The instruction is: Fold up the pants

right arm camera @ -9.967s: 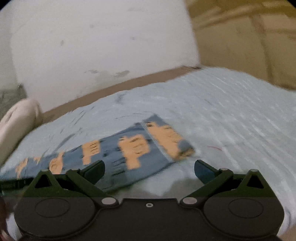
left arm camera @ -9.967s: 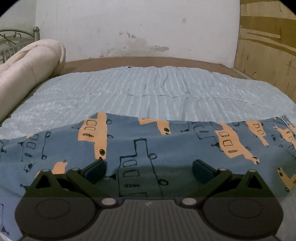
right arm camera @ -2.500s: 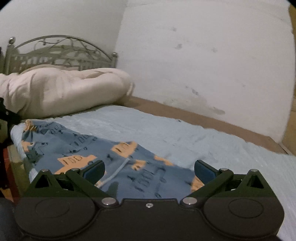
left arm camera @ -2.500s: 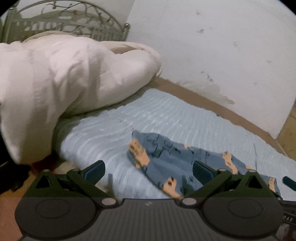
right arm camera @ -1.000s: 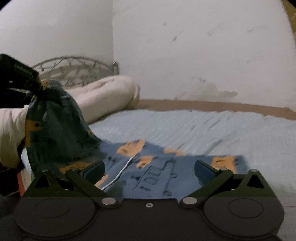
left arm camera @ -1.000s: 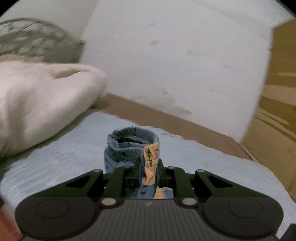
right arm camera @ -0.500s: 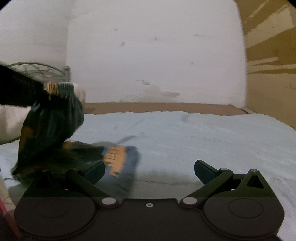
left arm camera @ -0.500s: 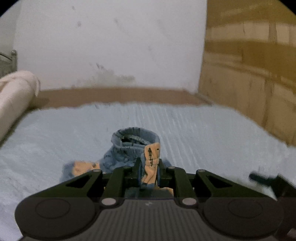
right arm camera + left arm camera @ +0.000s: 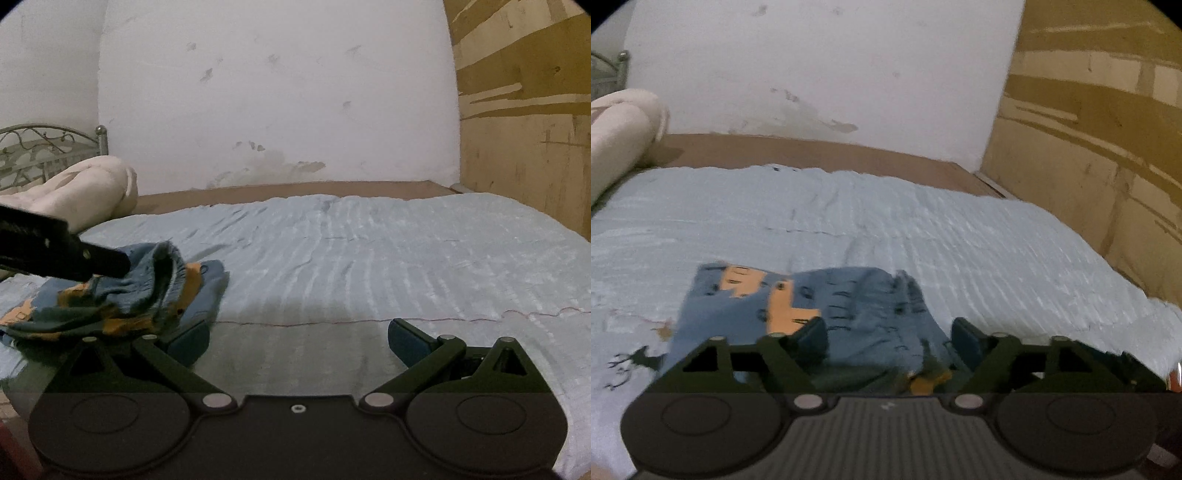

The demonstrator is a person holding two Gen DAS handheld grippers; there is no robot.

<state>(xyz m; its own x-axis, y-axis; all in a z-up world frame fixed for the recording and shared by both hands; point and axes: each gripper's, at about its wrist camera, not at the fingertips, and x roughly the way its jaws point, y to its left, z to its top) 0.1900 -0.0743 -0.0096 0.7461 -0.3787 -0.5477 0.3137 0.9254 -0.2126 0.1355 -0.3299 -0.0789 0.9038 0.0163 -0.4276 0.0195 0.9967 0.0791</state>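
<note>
The blue pants with orange car prints [image 9: 798,314] lie folded over in a bunched heap on the light blue bedspread [image 9: 923,236]. My left gripper [image 9: 888,338] is open just above the heap, its fingers apart over the cloth. In the right wrist view the pants [image 9: 147,291] sit at the left, waistband end rumpled on top, with the left gripper's dark finger [image 9: 92,260] reaching over them. My right gripper [image 9: 297,341] is open and empty over bare bedspread, to the right of the pants.
A rolled cream duvet [image 9: 81,192] lies at the head of the bed by a metal headboard [image 9: 40,147]. A brown bed frame edge [image 9: 812,151] runs along the white wall. A wooden board wall [image 9: 1100,155] stands on the right.
My left gripper carried the waistband end over the pants, lowered it onto the heap and opened, letting go of the cloth. My right gripper stayed open.
</note>
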